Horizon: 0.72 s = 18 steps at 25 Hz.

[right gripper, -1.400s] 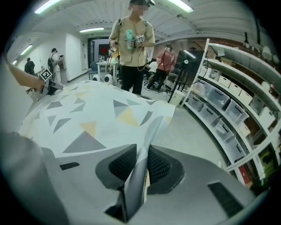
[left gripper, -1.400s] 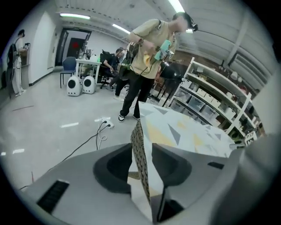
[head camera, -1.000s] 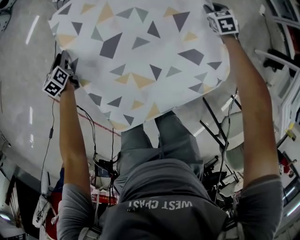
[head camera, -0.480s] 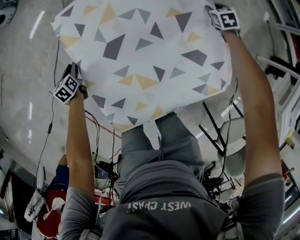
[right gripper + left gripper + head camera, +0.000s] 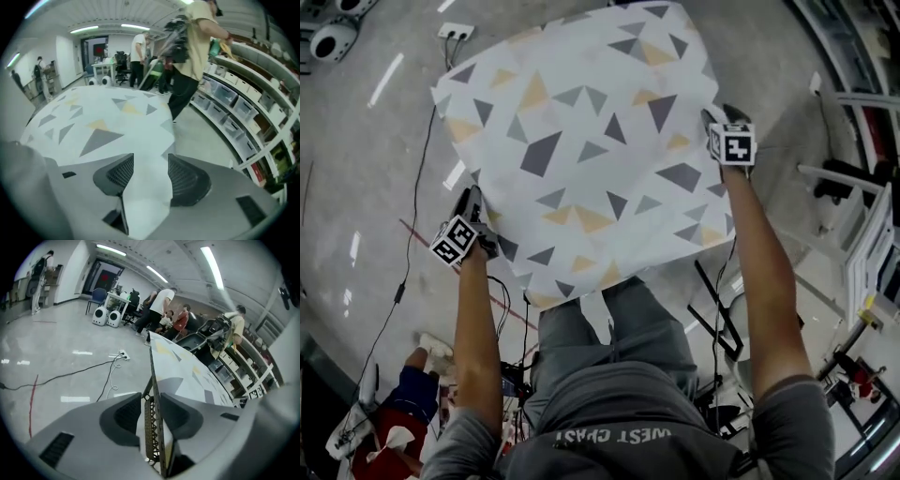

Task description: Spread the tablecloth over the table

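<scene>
Two grippers were at the tablecloth (image 5: 581, 150). Left gripper (image 5: 151, 401) was clamped on its near-left edge. Its jaws stood narrow and had just eased open a touch, with the folded edge still pinched between them. Right gripper (image 5: 146, 164) jaws had just opened wide; the cloth corner lay loose between the pads, not pinched. The cloth was stretched flat in front of the person, triangle print up, above the grey floor (image 5: 366, 187). Whether a table was under it could not be told.

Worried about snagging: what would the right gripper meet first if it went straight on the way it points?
The tablecloth: its edge lies between the jaws of the right gripper, which have just been opening, and the sheet stretches on ahead. Depth beyond is unclear.
</scene>
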Motion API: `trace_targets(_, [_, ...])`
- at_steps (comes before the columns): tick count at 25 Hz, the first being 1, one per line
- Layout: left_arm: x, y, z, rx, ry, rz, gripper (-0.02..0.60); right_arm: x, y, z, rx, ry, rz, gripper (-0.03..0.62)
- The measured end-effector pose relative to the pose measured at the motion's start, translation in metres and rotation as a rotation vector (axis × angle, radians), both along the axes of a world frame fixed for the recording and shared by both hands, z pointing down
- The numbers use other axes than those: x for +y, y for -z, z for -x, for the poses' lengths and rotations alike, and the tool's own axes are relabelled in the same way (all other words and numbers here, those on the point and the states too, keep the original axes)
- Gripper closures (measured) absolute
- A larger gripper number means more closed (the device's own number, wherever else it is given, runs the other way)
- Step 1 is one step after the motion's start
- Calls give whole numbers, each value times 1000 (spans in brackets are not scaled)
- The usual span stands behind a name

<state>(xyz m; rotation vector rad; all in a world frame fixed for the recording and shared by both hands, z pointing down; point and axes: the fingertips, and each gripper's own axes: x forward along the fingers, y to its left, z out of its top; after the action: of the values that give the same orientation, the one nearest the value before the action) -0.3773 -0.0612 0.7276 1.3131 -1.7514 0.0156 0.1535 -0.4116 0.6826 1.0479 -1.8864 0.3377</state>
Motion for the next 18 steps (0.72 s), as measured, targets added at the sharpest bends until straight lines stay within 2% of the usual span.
trace_targets(3, [9,-8,-9,38,31,15,474,50,-22,26,34,127,50,376])
trace_targets(5, [18,-18,-18,44,16,55,481,62,-30,42,-30,132,69,404])
trace_targets(6, [22,-22,-23,47,4,72,488,64,-32,48,-73,125,76,476])
trace_targets(9, [38,-29,-38,71,-13,84,510,71,-34,58,-127,146,66,589])
trace_targets(18, [56,-36,-49,103,-53,112,514,71,-35,59,-119,159,81,597])
